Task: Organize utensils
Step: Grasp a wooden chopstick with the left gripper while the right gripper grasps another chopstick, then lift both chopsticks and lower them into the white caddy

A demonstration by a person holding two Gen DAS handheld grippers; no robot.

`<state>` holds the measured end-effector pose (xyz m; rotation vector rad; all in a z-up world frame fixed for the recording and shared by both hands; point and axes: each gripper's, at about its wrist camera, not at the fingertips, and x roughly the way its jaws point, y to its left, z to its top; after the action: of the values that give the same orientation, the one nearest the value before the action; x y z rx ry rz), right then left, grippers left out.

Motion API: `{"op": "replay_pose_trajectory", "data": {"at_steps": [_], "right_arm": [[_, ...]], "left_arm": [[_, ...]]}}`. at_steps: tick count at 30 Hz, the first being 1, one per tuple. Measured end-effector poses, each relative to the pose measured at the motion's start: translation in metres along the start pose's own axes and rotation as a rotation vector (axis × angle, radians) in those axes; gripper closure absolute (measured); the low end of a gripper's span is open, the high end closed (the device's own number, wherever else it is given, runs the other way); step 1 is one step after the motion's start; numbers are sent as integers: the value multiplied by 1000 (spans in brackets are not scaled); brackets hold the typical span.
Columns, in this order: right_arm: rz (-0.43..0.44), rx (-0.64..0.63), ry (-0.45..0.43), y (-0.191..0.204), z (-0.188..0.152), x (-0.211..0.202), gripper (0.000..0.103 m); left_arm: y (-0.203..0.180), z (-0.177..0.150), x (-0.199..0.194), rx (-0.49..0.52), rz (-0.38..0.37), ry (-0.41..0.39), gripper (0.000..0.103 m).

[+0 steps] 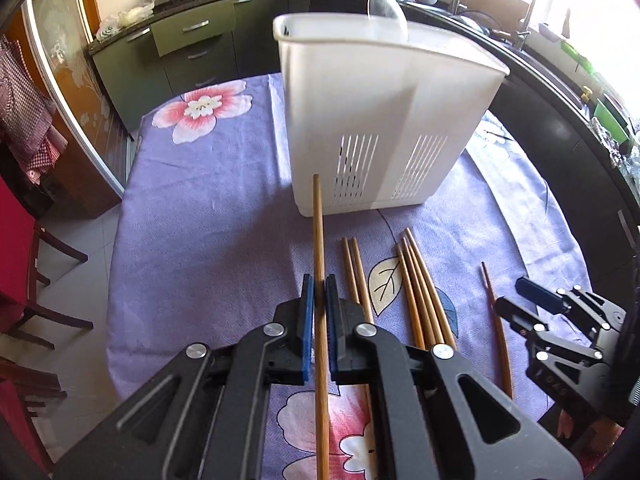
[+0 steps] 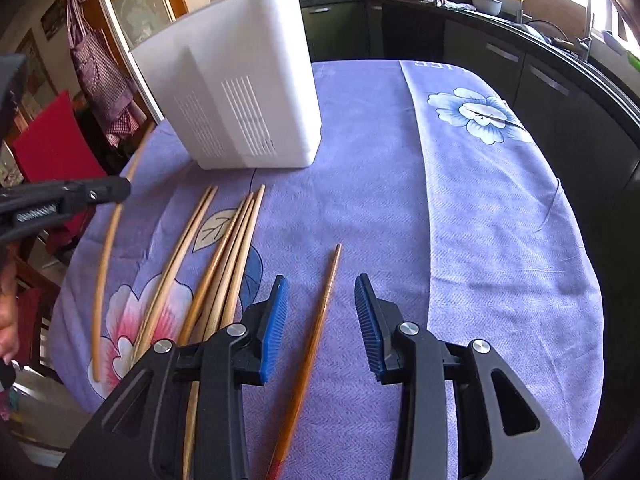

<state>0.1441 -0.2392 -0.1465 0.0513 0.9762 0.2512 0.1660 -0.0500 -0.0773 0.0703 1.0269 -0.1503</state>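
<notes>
Eight chopsticks show across the two views. One, a light wooden chopstick (image 1: 319,264), is pinched between the blue-padded fingers (image 1: 307,320) of the left gripper (image 1: 319,296), raised off the cloth with its tip pointing toward the base of the white utensil holder (image 1: 384,120). Two more chopsticks (image 1: 354,276) lie side by side on the purple flowered tablecloth (image 1: 208,216) just right of that gripper, and a cluster of four (image 1: 420,292) lies beside them, fanned and touching one another. The eighth is a darker, ridged chopstick (image 2: 320,312), lying apart from the rest on the cloth; in the right wrist view it runs between the spread fingers (image 2: 276,320) of the right gripper (image 2: 322,316), which touch nothing. The single holder stands upright on the worktop beyond the chopsticks, with two slotted vent panels low on its near wall and a vertical rib between them. Its rim (image 1: 304,26) is open at the top; something pale and rounded rises behind the far edge, and what the holder contains cannot be made out from either view. A person's hand (image 2: 8,320) shows at the left edge of the right wrist view.
</notes>
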Motion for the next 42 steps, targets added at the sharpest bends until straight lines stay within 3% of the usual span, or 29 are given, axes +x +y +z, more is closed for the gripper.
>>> {"op": "replay_pose_trajectory", "data": {"at_steps": [5,11,15,20,33,42], "right_arm": [[-43,-20,62,11,-2,20,74],[-111,-30,61,17,-1,20,85],[-115,-37,58,24,-1,21,97],[-56,-2,54,22,4,19,97],[48,8,-231,19,39,-88,97],[90,-11,-329,25,41,-137,97]], "left_arm": [[4,-3,-25,11,-22,-82,97],[9,-7,-42,16,-59,-129,97],[10,-10,-46,27,-70,-149,97],[14,-12,-49,28,-73,-159,97],[14,-14,-75,40,-63,-222,97],[14,-14,-97,45,-72,-270,97]]}}
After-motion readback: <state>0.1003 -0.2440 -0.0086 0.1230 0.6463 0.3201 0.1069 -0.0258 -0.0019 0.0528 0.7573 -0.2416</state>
